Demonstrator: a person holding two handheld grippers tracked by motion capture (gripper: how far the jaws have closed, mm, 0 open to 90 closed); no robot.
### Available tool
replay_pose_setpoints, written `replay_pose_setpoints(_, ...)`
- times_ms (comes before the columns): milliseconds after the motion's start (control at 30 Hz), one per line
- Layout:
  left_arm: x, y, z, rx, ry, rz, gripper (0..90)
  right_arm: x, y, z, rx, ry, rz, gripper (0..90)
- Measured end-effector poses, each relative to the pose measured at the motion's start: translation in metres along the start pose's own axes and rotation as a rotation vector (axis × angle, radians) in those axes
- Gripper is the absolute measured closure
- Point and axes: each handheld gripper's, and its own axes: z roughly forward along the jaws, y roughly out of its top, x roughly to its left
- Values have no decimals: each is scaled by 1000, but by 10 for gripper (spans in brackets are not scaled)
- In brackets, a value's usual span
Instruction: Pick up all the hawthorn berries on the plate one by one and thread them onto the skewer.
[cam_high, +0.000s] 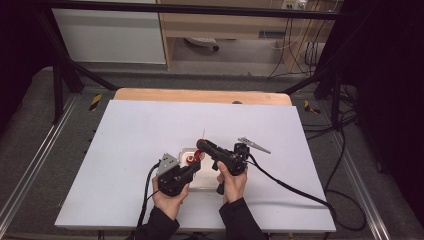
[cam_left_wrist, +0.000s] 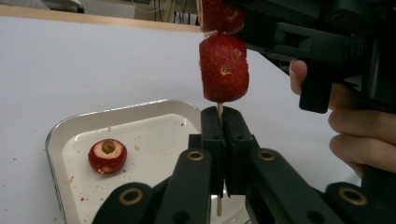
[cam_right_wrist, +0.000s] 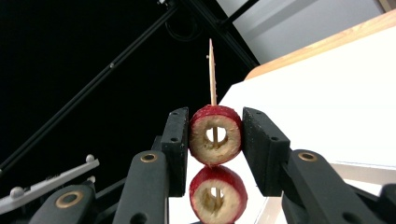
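White sheeting is covering the bench (cam_high: 125, 150), with a wooden edge showing at its far side. Near the front, a shallow white tray (cam_left_wrist: 135, 114) is sitting under both hands, holding one loose red fruit (cam_left_wrist: 107, 156) and scattered crumbs. The left tongs (cam_left_wrist: 223, 135) are standing pressed together, pinching the lower end of an upright wooden skewer (cam_right_wrist: 212, 74). The right tongs (cam_right_wrist: 215, 144) are squeezing the upper fruit (cam_right_wrist: 215, 134) threaded on that skewer, while a lower fruit (cam_right_wrist: 217, 193) is sitting just beneath it, above the left tongs.
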Motion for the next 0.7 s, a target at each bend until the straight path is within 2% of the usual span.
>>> replay_pose_setpoints(167,4,-2,-1,11,-18,26,883,0,1,-1,31,-14,-27,603)
replay_pose_setpoints(233,8,-2,-6,16,-14,53,882,-1,2,-4,35,-16,-38,534)
replay_pose_setpoints(367,19,-4,-17,51,-12,98,883,-5,8,-18,57,-54,-83,432)
replay_pose_setpoints(500,31,-7,-27,96,7,157,881,-12,11,-31,144,-118,-150,298)
replay_pose_setpoints(633,43,-10,-37,130,10,172,880,-15,11,-37,240,-161,-237,168)
replay_pose_setpoints(700,49,-13,-43,146,11,182,880,-17,10,-38,287,-178,-273,136)
